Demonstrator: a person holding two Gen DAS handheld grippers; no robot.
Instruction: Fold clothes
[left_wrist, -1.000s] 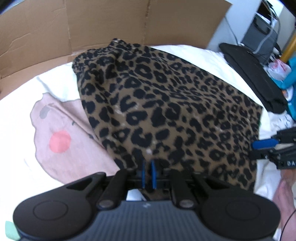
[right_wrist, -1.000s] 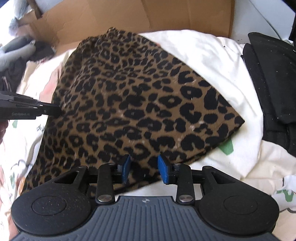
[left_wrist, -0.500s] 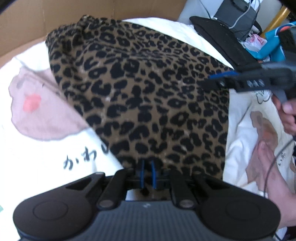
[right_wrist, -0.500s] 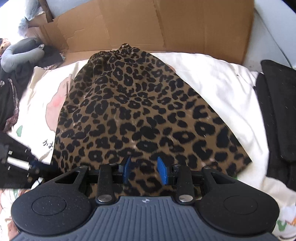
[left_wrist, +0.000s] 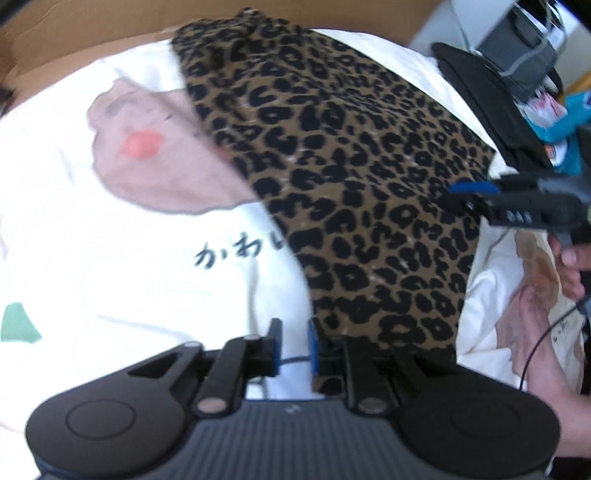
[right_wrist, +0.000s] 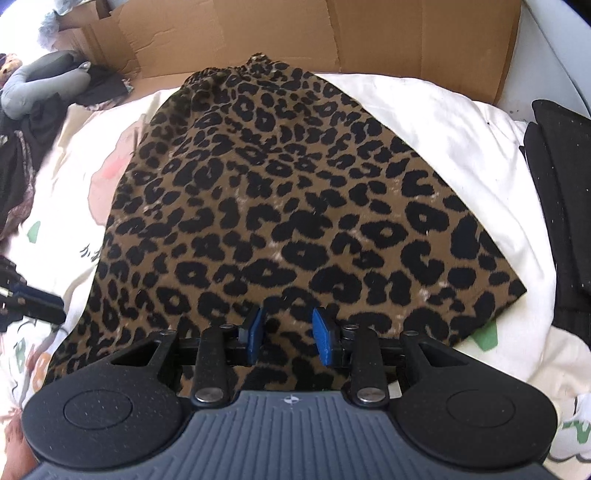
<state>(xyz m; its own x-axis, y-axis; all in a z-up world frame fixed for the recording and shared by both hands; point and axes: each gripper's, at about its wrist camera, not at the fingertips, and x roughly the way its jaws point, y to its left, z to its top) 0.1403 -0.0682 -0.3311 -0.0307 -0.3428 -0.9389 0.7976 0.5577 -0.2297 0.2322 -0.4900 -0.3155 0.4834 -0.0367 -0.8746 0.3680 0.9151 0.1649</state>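
Note:
A leopard-print garment lies spread flat on the white printed sheet, its gathered waistband at the far end by the cardboard. My left gripper is at the hem's near left corner. Its jaws are opening, with only sheet and a thin cable between them and the fabric edge beside the right pad. My right gripper hovers over the middle of the near hem of the garment. Its jaws are closing slowly with fabric below the gap, and the pads are not pressing on it. Each view shows the other gripper from the side.
A cardboard sheet stands behind the bed. Folded black clothing lies to the right of the garment. A grey neck pillow and dark clothes sit at the far left. A person's hand holds the right gripper's handle.
My left gripper was shut on the hem and has now parted its jaws and let go, sliding left off the corner. The garment has settled flat, and the right gripper has shifted slightly over the hem.

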